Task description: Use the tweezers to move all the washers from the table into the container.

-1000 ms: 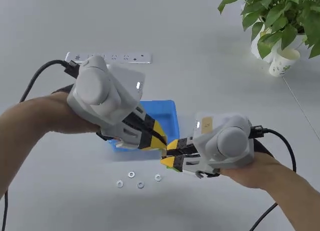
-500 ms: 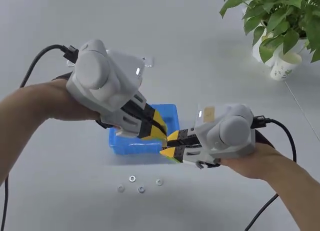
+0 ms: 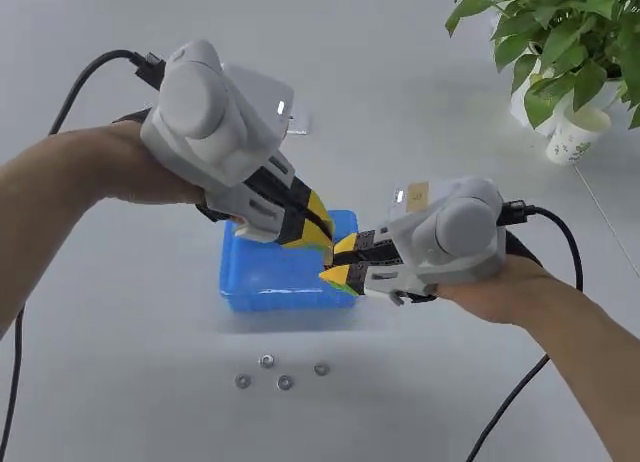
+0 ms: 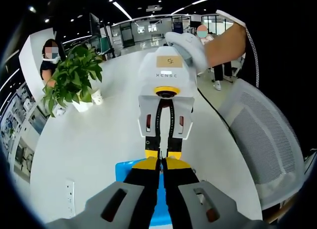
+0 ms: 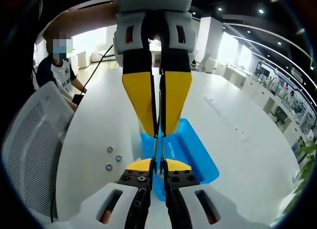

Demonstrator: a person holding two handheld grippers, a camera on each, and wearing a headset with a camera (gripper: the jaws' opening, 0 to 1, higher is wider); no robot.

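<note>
the white desk spreads across the head view. a leafy potted plant stands at the upper right of the frame, with a white cup just beside its pot.

the left gripper reaches in from the upper left, held in the left hand. the right gripper reaches in from the right, held in the right hand. their yellow tips meet nose to nose in the middle of the frame, above the right end of the blue container, which sits on the desk at centre. a white power strip peeks out from behind the left gripper.

in the right gripper view, thin metal tweezers run straight from that gripper's own jaws at the bottom of the frame up into the left gripper's jaws above. both pairs of jaws are drawn almost fully together and pinch the tweezers, one pair at each end.

four small washers lie on the desk in a loose cluster at the lower middle of the head view. they are near the front wall of the container but apart from it. in the right gripper view, three of them lie to the left of the container.
</note>
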